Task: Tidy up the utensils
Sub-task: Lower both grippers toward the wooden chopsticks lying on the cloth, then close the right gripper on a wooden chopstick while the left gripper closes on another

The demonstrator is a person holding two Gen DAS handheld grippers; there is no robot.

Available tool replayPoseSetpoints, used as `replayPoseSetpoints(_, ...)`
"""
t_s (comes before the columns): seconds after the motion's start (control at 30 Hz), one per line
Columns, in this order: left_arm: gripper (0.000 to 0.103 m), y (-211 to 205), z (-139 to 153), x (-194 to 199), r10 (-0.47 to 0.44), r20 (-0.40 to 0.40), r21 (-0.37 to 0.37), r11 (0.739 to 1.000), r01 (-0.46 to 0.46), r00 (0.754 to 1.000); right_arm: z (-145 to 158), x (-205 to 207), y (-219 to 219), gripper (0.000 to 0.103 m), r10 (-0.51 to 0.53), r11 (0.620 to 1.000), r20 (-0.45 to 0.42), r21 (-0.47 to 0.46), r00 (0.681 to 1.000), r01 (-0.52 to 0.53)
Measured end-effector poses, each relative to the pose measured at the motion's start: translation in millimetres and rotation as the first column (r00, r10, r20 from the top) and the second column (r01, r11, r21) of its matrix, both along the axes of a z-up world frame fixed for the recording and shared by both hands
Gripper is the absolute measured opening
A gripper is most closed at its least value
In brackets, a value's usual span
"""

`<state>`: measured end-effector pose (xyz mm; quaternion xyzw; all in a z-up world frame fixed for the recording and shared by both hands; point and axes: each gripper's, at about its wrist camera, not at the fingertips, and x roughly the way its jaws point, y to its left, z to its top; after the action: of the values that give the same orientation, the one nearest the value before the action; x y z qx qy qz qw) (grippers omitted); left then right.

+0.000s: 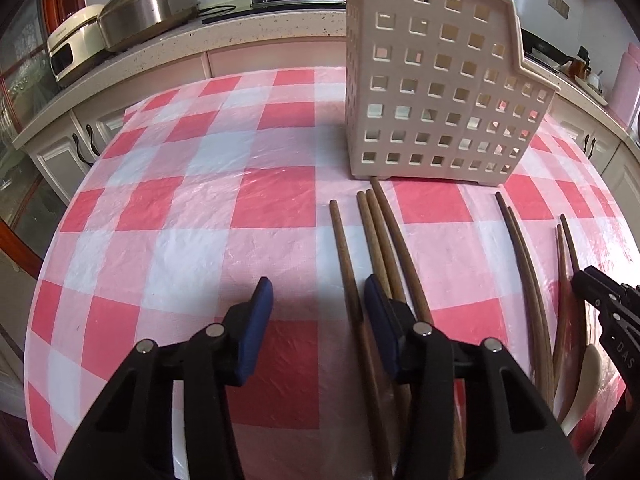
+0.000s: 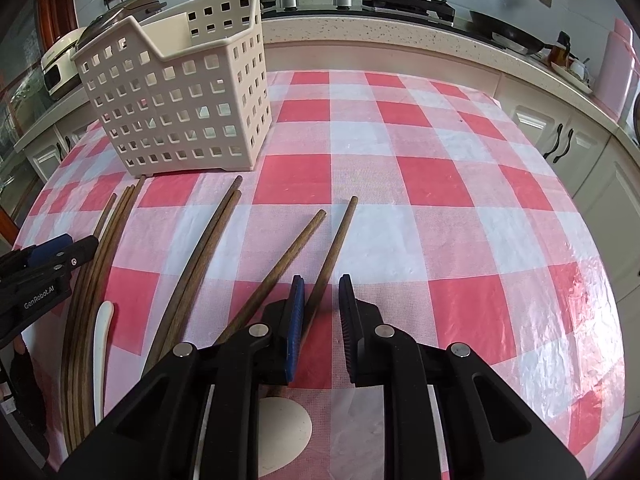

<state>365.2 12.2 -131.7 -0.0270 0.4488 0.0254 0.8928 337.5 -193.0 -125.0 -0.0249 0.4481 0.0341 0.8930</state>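
Left wrist view: the left hand-held gripper [image 1: 318, 300] stands with its jaws apart over the checked counter [image 1: 160, 216], and one lone chopstick [image 1: 345, 256] runs up between the blue pads, neither of which visibly presses on it. Judging by that placement, the jaws are lined up to take this single stick while the bundle of three chopsticks [image 1: 386, 232] passes under the right finger. The chopsticks are long, thin, brown wood, lying side by side with their ends toward the perforated cream utensil basket [image 1: 432, 92], which stands upright at the counter's far side, probably so they can be dropped in end first. A darker pair [image 1: 520, 248] lies further right, near the right hand-held gripper [image 1: 600, 304].

Right wrist view: the right hand-held gripper's jaws are narrowly apart, a chopstick [image 2: 336, 240] lying between them against the left pad; the right pad looks clear of it, so nothing seems clamped yet. Another chopstick [image 2: 288, 252] lies just left of it, a curved-looking pair [image 2: 200, 256] beyond, and a white spoon [image 2: 102, 340] near the left edge
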Motion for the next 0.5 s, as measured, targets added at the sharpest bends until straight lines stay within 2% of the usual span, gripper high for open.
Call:
replayPoseSetpoints(0.13,0.038,-3.0,-0.2,-2.7,-0.011,0.008,0.017,1.0,0.011,1.0,-0.7,-3.0,0.1,0.012,-0.006,1.0,0.012,-0.01,1.0,0.006)
replayPoseSetpoints(0.27,0.025,-6.5,0.2,-5.5,-0.03,0.018,0.029,0.999,0.029,0.999,-1.1,-5.2,-1.3,0.01,-0.018,1.0,0.026,-0.01,1.0,0.018)
replayPoseSetpoints(0.33,0.021,-7.0,-0.2,-7.3,-0.034,0.025,0.032,0.999,0.033,0.999,-1.4,-6.9,-4.0,0.01,-0.029,1.0,0.035,0.004,0.999,0.029)
replayPoseSetpoints(0.4,0.013,-5.8,-0.6,-9.7,-0.032,0.032,0.031,0.999,0.031,0.999,-0.6,-8.1,-8.4,0.009,-0.041,0.999,0.039,0.025,0.998,0.04)
replayPoseSetpoints(0.5,0.008,-1.0,-1.4,-12.7,-0.036,0.046,0.018,0.999,0.035,0.998,3.0,-11.2,-16.3,0.009,-0.059,0.996,0.062,0.064,0.996,0.055)
